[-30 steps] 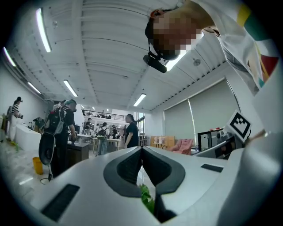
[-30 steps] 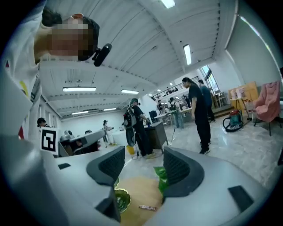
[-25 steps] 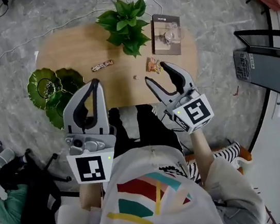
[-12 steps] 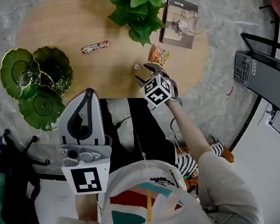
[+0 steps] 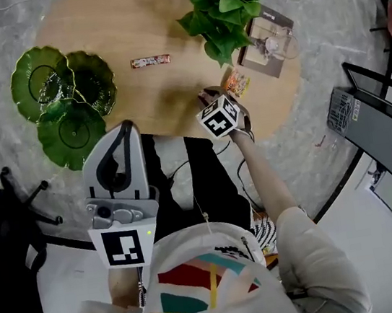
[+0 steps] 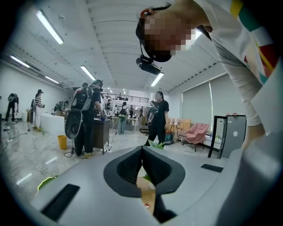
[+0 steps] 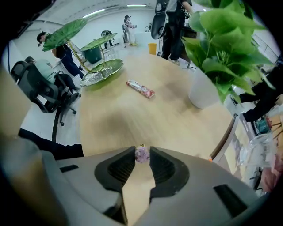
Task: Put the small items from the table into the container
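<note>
1. Bead (image 7: 142,154): tiny and round, probably hard, light and prone to rolling. It sits at the worktop's (image 7: 132,114) near edge.
2. Right hand-held gripper (image 7: 142,152): jaws closing, tips pinching the bead's middle.
3. Left hand-held gripper (image 6: 142,149): closed, empty.

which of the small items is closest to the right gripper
The small purple ball: it sits between the closing jaws of the right gripper. The long candy bar and the orange packet lie apart from it on the table.
</note>
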`<state>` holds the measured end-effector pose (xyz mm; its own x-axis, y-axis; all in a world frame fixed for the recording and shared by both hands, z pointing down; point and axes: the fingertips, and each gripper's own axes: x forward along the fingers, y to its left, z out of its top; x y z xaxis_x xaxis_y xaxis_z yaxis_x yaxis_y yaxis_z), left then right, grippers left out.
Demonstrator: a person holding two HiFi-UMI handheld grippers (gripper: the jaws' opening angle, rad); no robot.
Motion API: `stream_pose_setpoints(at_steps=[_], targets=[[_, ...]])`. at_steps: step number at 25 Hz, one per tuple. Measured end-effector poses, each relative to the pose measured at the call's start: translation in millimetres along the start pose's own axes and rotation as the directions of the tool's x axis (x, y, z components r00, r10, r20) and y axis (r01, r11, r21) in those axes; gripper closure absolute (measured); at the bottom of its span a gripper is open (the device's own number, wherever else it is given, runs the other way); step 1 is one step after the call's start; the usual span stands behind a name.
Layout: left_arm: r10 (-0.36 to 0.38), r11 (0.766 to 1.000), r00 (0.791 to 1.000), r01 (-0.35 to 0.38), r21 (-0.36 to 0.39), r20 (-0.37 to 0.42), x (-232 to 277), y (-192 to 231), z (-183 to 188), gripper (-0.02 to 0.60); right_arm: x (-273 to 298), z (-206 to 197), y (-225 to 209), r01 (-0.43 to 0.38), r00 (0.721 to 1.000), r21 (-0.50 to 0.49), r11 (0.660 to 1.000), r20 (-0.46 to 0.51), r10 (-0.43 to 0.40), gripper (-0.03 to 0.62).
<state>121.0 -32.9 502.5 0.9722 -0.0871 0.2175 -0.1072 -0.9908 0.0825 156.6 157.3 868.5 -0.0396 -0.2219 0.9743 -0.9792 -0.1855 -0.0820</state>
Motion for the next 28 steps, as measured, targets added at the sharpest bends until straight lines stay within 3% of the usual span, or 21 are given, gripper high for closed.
stream_pose_setpoints(at_steps=[5,9,12,17,23,26,28], targets=[[0.019,1.0,0.997,-0.02,0.023,0.07,-11,8,45,0.574,-68,38,-4,0.047,0.994,0.007,0.999,0.099,-0.047,0.485],[0.032,0.996,0.991,-0.042,0.072,0.132,-30,15,91,0.574,-149,82,-4,0.084,0.97,0.047,0.995,0.225,-0.092,0.485],[0.06,0.988,0.979,-0.086,0.131,0.196,-43,27,128,0.574,-212,128,-3,0.097,0.919,0.099,0.99,0.372,-0.127,0.485],[0.185,0.971,0.948,-0.218,0.101,0.26,-79,48,165,0.574,-285,166,33,-0.031,0.826,0.204,0.978,0.557,-0.09,0.485],[0.257,0.941,0.906,-0.313,0.126,0.336,-101,63,193,0.574,-328,205,77,-0.074,0.747,0.024,0.997,0.664,0.039,0.485],[0.304,0.926,0.889,-0.36,0.114,0.344,-113,74,194,0.574,-345,227,97,-0.076,0.705,-0.071,0.995,0.702,0.104,0.485],[0.337,0.916,0.878,-0.389,0.098,0.34,-123,80,192,0.574,-351,239,112,-0.077,0.691,-0.131,0.988,0.708,0.147,0.485]])
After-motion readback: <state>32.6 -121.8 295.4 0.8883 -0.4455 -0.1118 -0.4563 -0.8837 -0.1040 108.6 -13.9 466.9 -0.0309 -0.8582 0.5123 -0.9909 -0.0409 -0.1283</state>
